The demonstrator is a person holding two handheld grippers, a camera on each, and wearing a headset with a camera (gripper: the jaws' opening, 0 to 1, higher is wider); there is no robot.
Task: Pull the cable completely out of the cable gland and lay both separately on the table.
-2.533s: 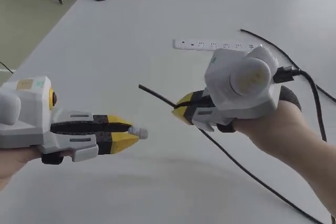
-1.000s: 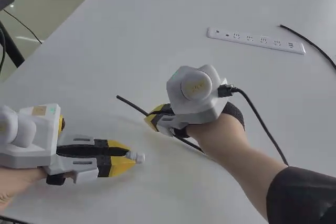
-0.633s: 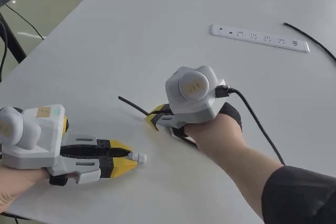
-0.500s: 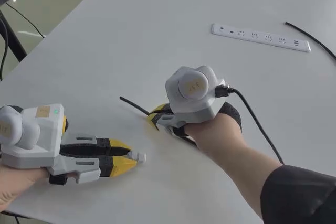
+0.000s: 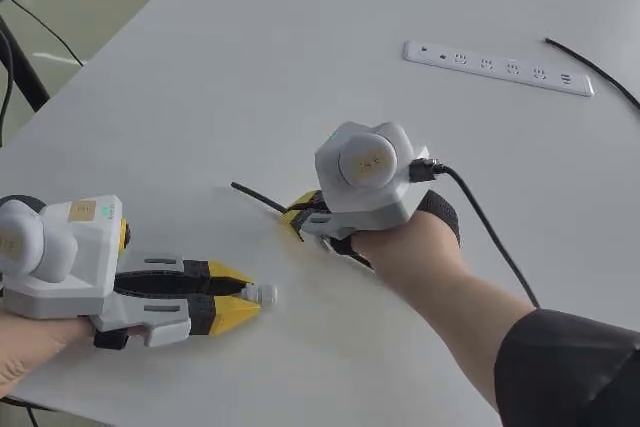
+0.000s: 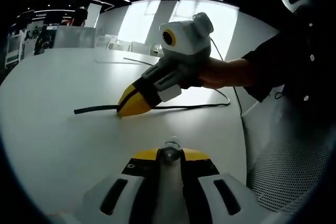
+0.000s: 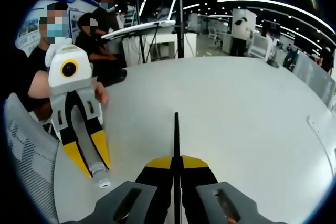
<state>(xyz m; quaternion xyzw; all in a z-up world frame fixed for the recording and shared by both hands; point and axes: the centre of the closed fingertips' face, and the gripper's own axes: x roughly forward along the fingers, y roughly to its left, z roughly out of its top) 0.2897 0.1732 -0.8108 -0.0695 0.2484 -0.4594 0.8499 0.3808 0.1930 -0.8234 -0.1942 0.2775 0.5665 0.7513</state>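
Lower left, the left gripper (image 5: 240, 297) pinches the freed cable gland (image 5: 262, 295); mid-frame, the right gripper (image 5: 297, 219) clamps the black cable (image 5: 255, 197). Separation looks done; laying both on the table (image 5: 300, 67) remains.

Right hand-held gripper (image 7: 176, 159) clamping cable (image 7: 176, 129), left hand-held gripper (image 7: 97, 171) pinching gland (image 7: 100, 177)

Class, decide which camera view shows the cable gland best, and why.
The right gripper view: the cable gland appears side-on in the left gripper's jaws. The head view shows it as a small white tip; the left gripper view shows it end-on.
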